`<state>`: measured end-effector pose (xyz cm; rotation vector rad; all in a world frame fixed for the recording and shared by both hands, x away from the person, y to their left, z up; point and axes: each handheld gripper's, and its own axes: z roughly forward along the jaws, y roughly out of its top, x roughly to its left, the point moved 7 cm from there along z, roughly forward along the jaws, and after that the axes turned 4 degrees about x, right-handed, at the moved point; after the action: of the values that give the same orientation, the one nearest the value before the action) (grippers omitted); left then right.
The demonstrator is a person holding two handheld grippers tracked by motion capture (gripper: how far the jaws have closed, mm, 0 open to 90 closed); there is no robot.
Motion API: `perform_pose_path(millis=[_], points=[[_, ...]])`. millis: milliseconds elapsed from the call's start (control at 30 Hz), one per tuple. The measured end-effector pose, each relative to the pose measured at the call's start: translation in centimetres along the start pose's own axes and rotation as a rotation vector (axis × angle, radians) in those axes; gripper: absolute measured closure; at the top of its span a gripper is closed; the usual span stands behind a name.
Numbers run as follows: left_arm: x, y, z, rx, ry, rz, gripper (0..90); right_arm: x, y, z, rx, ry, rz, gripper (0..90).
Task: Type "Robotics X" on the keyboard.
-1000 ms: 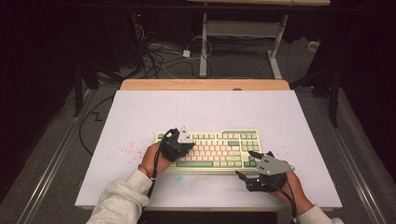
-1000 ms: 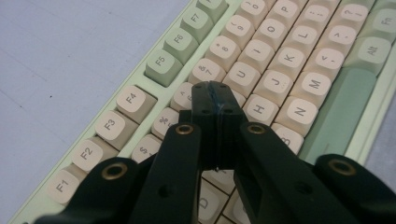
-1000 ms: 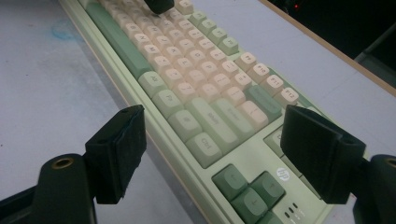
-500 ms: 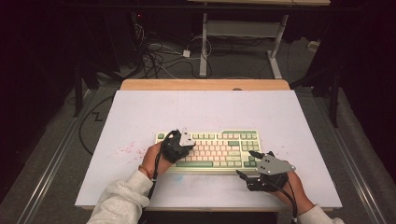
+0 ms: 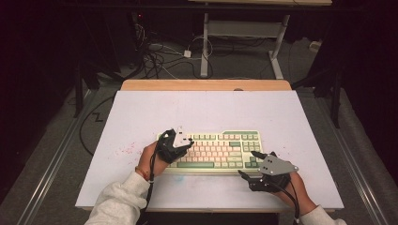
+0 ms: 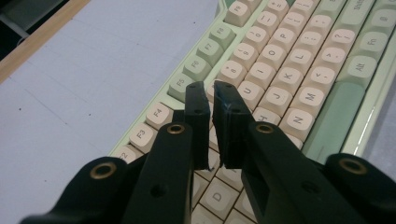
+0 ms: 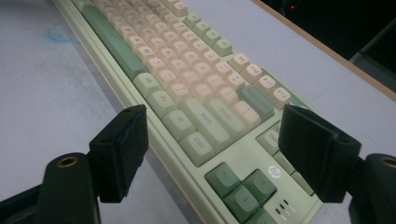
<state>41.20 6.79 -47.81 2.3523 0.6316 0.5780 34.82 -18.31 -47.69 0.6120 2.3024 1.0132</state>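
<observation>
A keyboard (image 5: 220, 147) with cream and green keys lies near the front edge of the white table. My left gripper (image 5: 184, 141) hovers over the keyboard's left end, pointing down at the keys (image 6: 299, 79). Its jaws (image 6: 209, 88) have just been opening and stand a narrow slit apart, with nothing held between them. My right gripper (image 5: 248, 164) sits at the keyboard's front right corner. In the right gripper view its jaws (image 7: 212, 112) stand wide apart, one over the table in front of the keyboard (image 7: 196, 93) and one over the keys at its right end.
The white table top (image 5: 202, 110) has a wooden strip (image 5: 206, 85) along its far edge. Faint red specks (image 5: 124, 151) mark the surface left of the keyboard. Cables (image 5: 159, 58) and a desk frame (image 5: 244, 30) stand on the floor beyond.
</observation>
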Motion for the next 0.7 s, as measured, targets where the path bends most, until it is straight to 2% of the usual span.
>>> perform_pose_path(millis=[133,233,367,433,533,567,700], points=[[0.3,0.0,-0.6,-0.027,0.007,-0.007,75.0,0.0,0.0,0.0,0.0,0.001,0.002,25.6],[0.2,0.1,-1.0,-0.056,-0.019,0.0,57.7,0.0,0.0,0.0,-0.002,0.003,0.003,28.5],[0.5,0.0,-1.4,-0.091,-0.016,-0.019,40.5,0.0,-0.1,-0.1,-0.002,0.02,0.009,41.2],[0.7,0.0,-1.8,-0.109,0.008,-0.027,30.6,0.0,-0.1,-0.1,-0.006,0.041,0.012,49.8],[0.9,-0.1,-2.2,-0.124,0.033,-0.039,22.5,0.0,-0.1,-0.2,-0.009,0.048,0.017,59.5],[1.0,-0.2,-2.4,-0.128,0.051,-0.032,20.5,0.0,-0.1,-0.2,-0.011,0.048,0.019,63.7],[1.0,-0.6,-3.0,-0.152,0.064,-0.029,19.9,0.1,-0.1,-0.2,-0.01,0.054,0.008,76.7]])
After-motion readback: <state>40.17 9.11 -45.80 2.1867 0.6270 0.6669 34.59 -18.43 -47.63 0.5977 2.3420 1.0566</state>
